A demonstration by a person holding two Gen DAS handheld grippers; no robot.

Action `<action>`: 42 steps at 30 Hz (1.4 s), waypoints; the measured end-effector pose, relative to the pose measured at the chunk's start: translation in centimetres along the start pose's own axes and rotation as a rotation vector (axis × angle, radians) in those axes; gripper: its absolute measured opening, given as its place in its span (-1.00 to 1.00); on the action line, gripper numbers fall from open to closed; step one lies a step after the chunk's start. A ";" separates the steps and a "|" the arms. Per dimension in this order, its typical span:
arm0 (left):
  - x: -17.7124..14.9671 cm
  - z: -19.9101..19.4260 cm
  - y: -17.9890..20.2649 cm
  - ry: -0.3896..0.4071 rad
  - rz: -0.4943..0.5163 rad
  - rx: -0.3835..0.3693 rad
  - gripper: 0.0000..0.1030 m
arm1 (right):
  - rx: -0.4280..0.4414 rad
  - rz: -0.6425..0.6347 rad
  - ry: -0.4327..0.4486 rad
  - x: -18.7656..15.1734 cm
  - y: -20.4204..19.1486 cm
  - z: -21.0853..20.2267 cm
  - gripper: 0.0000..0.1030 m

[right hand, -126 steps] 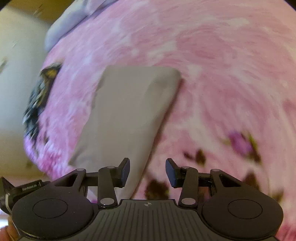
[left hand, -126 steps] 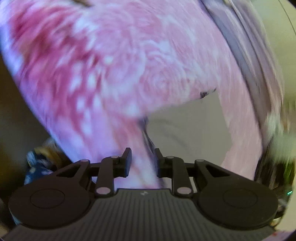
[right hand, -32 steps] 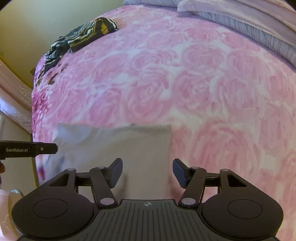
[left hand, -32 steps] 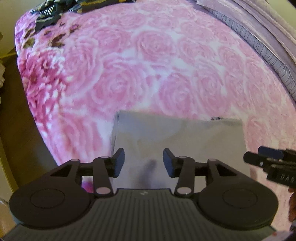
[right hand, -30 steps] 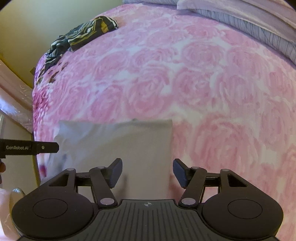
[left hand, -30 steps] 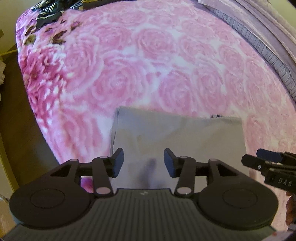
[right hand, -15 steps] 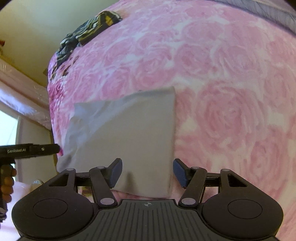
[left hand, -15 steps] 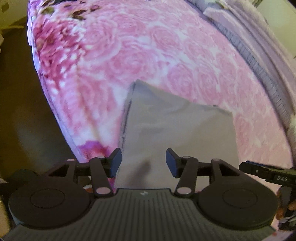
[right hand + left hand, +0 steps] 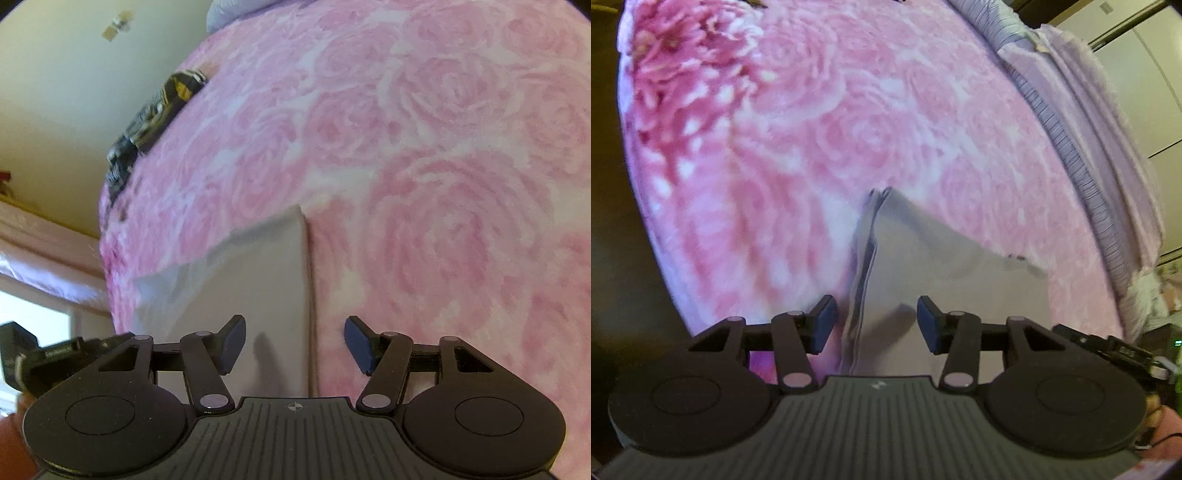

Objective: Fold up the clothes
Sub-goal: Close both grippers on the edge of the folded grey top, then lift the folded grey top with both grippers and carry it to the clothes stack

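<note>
A folded grey garment (image 9: 945, 258) lies flat on the pink rose-print bedspread (image 9: 820, 122), near the bed's front edge. My left gripper (image 9: 873, 323) is open just above the garment's left layered edge, which runs between its fingers. In the right wrist view the same grey garment (image 9: 255, 295) shows its right edge. My right gripper (image 9: 293, 341) is open, straddling that right edge close to the cloth. Each gripper's body appears at the margin of the other's view. Nothing is held.
A dark patterned garment (image 9: 151, 118) lies bunched at the far left of the bed. Lilac striped bedding and pillows (image 9: 1082, 122) line the far right side. The bed's left edge drops to a dark floor (image 9: 613, 221). A hand (image 9: 1152, 410) holds the other gripper.
Both grippers have dropped lower and closer to the folded grey garment, each swinging toward its own side edge. The garment stays flat on the bed and both stay open.
</note>
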State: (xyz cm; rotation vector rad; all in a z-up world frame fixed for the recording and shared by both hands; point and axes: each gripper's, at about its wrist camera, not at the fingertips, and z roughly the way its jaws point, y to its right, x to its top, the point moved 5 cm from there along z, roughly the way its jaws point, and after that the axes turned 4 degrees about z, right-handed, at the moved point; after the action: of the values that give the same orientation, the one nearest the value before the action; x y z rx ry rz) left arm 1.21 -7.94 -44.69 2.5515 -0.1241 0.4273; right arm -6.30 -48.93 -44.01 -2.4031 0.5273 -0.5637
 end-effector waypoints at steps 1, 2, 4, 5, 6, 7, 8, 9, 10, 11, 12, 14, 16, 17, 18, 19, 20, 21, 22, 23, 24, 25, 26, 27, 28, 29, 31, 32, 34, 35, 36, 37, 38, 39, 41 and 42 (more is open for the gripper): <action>0.4 0.4 -0.2 -0.001 -0.002 -0.017 -0.20 | 0.020 -0.002 0.007 0.5 0.1 0.4 0.07; 0.8 0.7 -0.3 -0.002 -0.005 -0.037 -0.22 | 0.026 -0.006 0.008 1.0 0.2 0.8 0.03; 1.5 1.3 -0.4 -0.001 0.002 -0.063 -0.31 | 0.044 -0.020 0.011 1.9 0.3 1.6 -0.09; 1.9 1.7 -0.4 -0.005 0.003 -0.078 -0.32 | 0.059 -0.025 0.014 2.4 0.3 1.9 -0.11; 2.2 2.0 -0.5 -0.006 -0.001 -0.094 -0.32 | 0.072 -0.023 0.012 2.9 0.4 2.4 -0.13; 2.5 2.3 -0.5 -0.009 -0.006 -0.107 -0.32 | 0.096 -0.018 0.008 3.3 0.5 2.8 -0.15; 2.8 2.7 -0.5 -0.014 -0.007 -0.122 -0.32 | 0.121 -0.008 0.007 3.7 0.6 3.2 -0.16; 3.0 2.9 -0.5 -0.018 -0.003 -0.133 -0.32 | 0.139 0.001 0.005 3.9 0.7 3.5 -0.17; 3.2 3.1 -0.6 -0.021 -0.002 -0.142 -0.32 | 0.159 0.011 0.003 4.2 0.8 3.8 -0.18; 3.4 3.2 -0.7 -0.024 -0.008 -0.155 -0.32 | 0.176 0.018 0.002 4.4 0.8 4.0 -0.18; 3.5 3.3 -0.8 -0.025 -0.015 -0.170 -0.33 | 0.189 0.025 0.002 4.5 0.9 4.2 -0.19; 3.9 3.6 -0.8 -0.019 -0.017 -0.199 -0.69 | 0.207 0.033 0.005 4.8 0.9 4.4 -0.21; 4.3 4.4 -0.8 -0.033 -0.026 -0.205 -0.78 | 0.216 0.038 0.013 4.7 1.0 4.5 -0.25; 4.4 4.8 -0.6 -0.042 -0.013 -0.203 -0.79 | 0.215 0.039 0.018 4.7 1.0 4.5 -0.26; 4.5 5.0 -0.4 -0.044 0.012 -0.208 -0.79 | 0.213 0.041 0.022 4.7 1.0 4.5 -0.28; 4.5 5.1 -0.4 -0.046 0.020 -0.215 -0.81 | 0.214 0.048 0.027 4.6 1.0 4.4 -0.28; 4.6 5.1 -0.7 -0.051 0.005 -0.226 -0.84 | 0.217 0.053 0.030 4.6 1.1 4.4 -0.28; 4.6 5.1 -1.0 -0.053 -0.014 -0.240 -0.86 | 0.216 0.052 0.033 4.6 1.1 4.4 -0.34; 4.6 5.1 -1.1 -0.051 -0.019 -0.247 -0.89 | 0.207 0.045 0.036 4.6 1.1 4.4 -0.43; 4.6 5.0 -1.0 -0.042 -0.001 -0.250 -0.92 | 0.191 0.036 0.039 4.6 1.1 4.4 -0.72; 4.6 4.9 -0.7 -0.031 0.026 -0.249 -0.93 | 0.176 0.027 0.044 4.5 1.1 4.3 -0.87; 4.5 4.7 -0.2 -0.019 0.056 -0.241 -0.94 | 0.177 0.027 0.051 4.4 1.0 4.2 -0.90; 4.4 4.5 0.1 -0.005 0.083 -0.236 -0.94 | 0.168 0.017 0.065 4.3 0.7 3.9 -0.91; 4.4 4.1 0.4 0.009 0.096 -0.236 -0.94 | 0.154 -0.008 0.082 4.1 0.2 3.6 -0.91; 4.4 3.6 0.7 0.021 0.106 -0.234 -0.94 | 0.140 -0.034 0.102 3.9 -0.3 3.1 -0.92; 4.5 3.2 0.9 0.031 0.116 -0.235 -0.94 | 0.134 -0.044 0.124 3.7 -0.8 2.6 -0.92; 4.6 2.0 1.8 0.057 0.157 -0.237 -0.94 | 0.133 -0.046 0.178 3.3 -1.7 1.2 -0.92; 4.7 1.3 2.4 0.071 0.182 -0.240 -0.94 | 0.129 -0.051 0.207 3.1 -2.2 0.4 -0.92; 5.0 0.0 3.6 0.098 0.231 -0.251 -0.94 | 0.121 -0.056 0.262 2.5 -3.2 -1.2 -0.92; 5.3 -0.6 4.3 0.107 0.249 -0.259 -0.94 | 0.115 -0.053 0.290 2.2 -3.6 -2.1 -0.92; 5.5 -1.3 5.0 0.118 0.271 -0.271 -0.94 | 0.111 -0.050 0.318 2.0 -4.1 -2.9 -0.92; 5.7 -1.9 5.8 0.129 0.296 -0.276 -0.94 | 0.107 -0.046 0.349 1.7 -4.7 -3.9 -0.92; 6.0 -2.6 6.7 0.138 0.328 -0.281 -0.94 | 0.104 -0.039 0.381 1.4 -5.1 -4.9 -0.92; 6.3 -3.4 7.8 0.147 0.360 -0.294 -0.94 | 0.100 -0.033 0.416 1.1 -5.6 -6.1 -0.93; 6.9 -5.0 10.0 0.159 0.412 -0.322 -0.94 | 0.086 -0.022 0.484 0.8 -6.9 -8.4 -0.93; 7.3 -6.0 11.5 0.165 0.449 -0.343 -0.94 | 0.079 -0.012 0.522 0.4 -7.4 -9.8 -0.93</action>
State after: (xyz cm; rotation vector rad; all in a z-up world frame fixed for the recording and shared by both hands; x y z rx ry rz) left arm 4.44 -14.53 -31.77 2.1308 -0.6570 0.7158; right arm -9.20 -48.29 -32.09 -2.1757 0.6904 -1.2063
